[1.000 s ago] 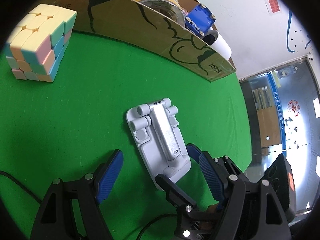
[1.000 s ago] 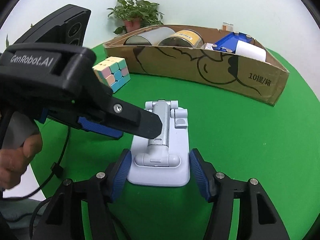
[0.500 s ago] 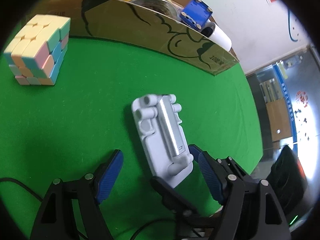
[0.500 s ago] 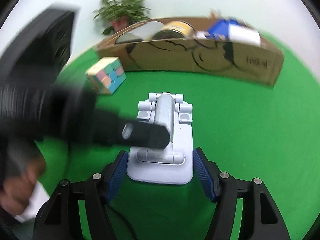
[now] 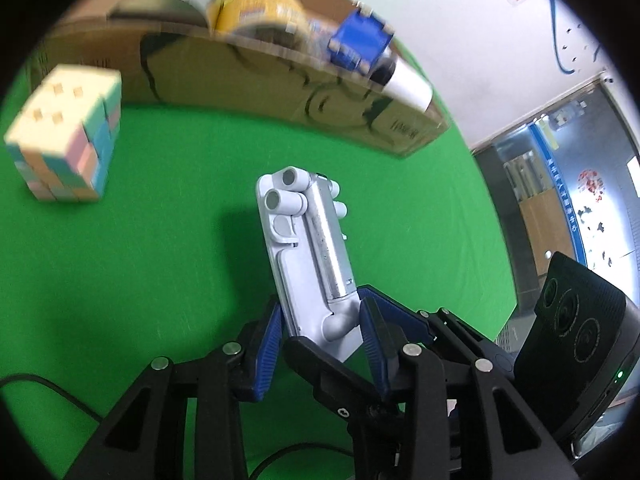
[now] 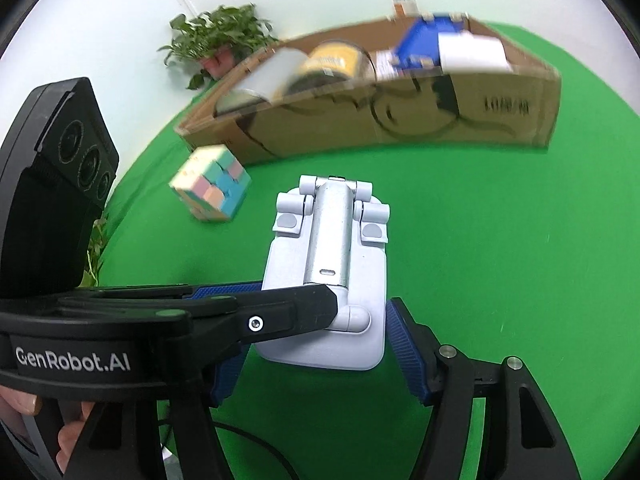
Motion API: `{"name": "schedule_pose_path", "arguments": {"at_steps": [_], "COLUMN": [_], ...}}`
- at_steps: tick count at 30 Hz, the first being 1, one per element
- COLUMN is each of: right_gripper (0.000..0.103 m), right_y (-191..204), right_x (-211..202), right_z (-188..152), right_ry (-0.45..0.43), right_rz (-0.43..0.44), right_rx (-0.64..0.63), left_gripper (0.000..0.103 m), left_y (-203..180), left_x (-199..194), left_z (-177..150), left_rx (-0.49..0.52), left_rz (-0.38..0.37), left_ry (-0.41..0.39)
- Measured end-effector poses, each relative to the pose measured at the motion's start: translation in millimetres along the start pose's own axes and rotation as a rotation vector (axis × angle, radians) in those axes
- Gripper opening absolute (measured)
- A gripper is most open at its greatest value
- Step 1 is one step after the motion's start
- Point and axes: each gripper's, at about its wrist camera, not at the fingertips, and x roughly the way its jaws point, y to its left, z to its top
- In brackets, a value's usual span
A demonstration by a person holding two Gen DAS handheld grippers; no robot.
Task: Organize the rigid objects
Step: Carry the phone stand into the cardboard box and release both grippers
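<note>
A pale grey folding phone stand (image 5: 308,248) is lifted off the green table, its far end tilted up. My left gripper (image 5: 320,340) is shut on its near end across its thickness. My right gripper (image 6: 316,344) straddles the stand's base (image 6: 328,280) with both blue pads at its side edges. The left gripper's finger (image 6: 280,312) crosses in front of the stand in the right wrist view. A pastel puzzle cube (image 5: 68,136) stands on the table to the left, and it also shows in the right wrist view (image 6: 212,188).
A long cardboard box (image 6: 400,120) stands at the back of the green table (image 5: 140,260), holding a yellow can (image 6: 336,60), a grey can (image 6: 260,80), a blue item (image 6: 424,36) and a white roll (image 6: 468,50). A potted plant (image 6: 216,44) stands behind it. A black cable (image 5: 48,396) lies at the near left.
My left gripper has closed on the stand's near end. The stand has come up off the table and tilted. Both grippers have risen with it.
</note>
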Motion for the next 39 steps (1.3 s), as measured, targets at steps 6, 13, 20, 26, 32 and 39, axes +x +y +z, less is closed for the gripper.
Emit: {"name": "schedule_pose_path", "arguments": {"at_steps": [6, 13, 20, 26, 32, 39], "right_gripper": [0.063, 0.063, 0.063, 0.063, 0.064, 0.102], "right_y": [20, 28, 30, 23, -4, -30], "right_x": [-29, -51, -20, 31, 98, 111], "right_z": [40, 98, 182, 257, 306, 293], "right_ry": [-0.146, -0.265, -0.239, -0.148, -0.035, -0.049], "right_rz": [-0.029, -0.051, -0.055, -0.038, -0.017, 0.020], "right_rx": [-0.066, -0.108, -0.110, -0.074, 0.016, 0.072], "left_gripper": [0.037, 0.037, 0.037, 0.037, 0.036, 0.044], "left_y": [-27, -43, -24, 2, 37, 51], "left_x": [-38, -65, -61, -41, -7, -25], "left_z": [33, 88, 166, 231, 275, 260], "left_rx": [0.100, 0.179, 0.161, 0.126, 0.051, 0.051], "left_rz": [0.023, 0.023, 0.018, 0.047, 0.056, 0.132], "left_ry": [-0.127, -0.216, -0.221, -0.180, -0.094, -0.132]}}
